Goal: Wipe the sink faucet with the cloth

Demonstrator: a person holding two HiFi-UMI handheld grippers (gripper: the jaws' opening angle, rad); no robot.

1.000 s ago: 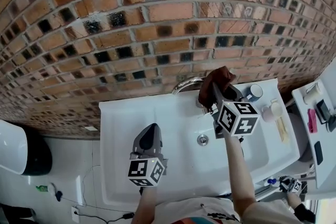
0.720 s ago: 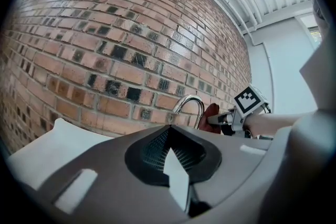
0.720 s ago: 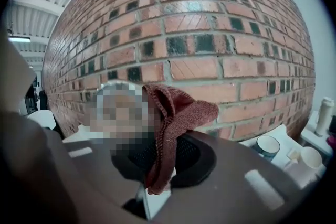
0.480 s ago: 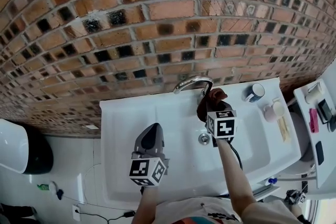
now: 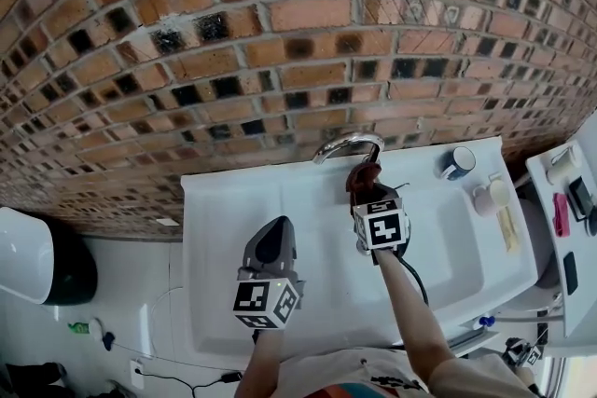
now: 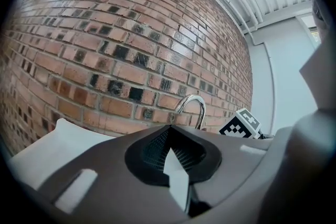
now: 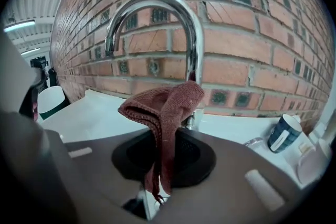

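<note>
A chrome arched faucet (image 5: 347, 144) (image 7: 157, 23) (image 6: 191, 107) rises at the back of the white sink (image 5: 233, 200). My right gripper (image 5: 370, 193) (image 7: 157, 186) is shut on a reddish-brown cloth (image 7: 165, 107) (image 5: 362, 177). The cloth's top presses against the faucet's upright stem, just above its base. My left gripper (image 5: 269, 252) (image 6: 176, 176) hovers over the sink's left half, shut with nothing between its jaws, well short of the faucet.
A brick wall (image 5: 280, 42) stands right behind the sink. A dark blue mug (image 5: 457, 163) (image 7: 282, 132) and a white cup (image 5: 489, 194) sit on the sink's right ledge. The drain (image 5: 360, 246) lies under my right gripper. A side shelf (image 5: 569, 228) holds small items at right.
My right gripper moved left and down with the cloth, from the faucet's right side onto its stem near the base. The left gripper barely shifted.
</note>
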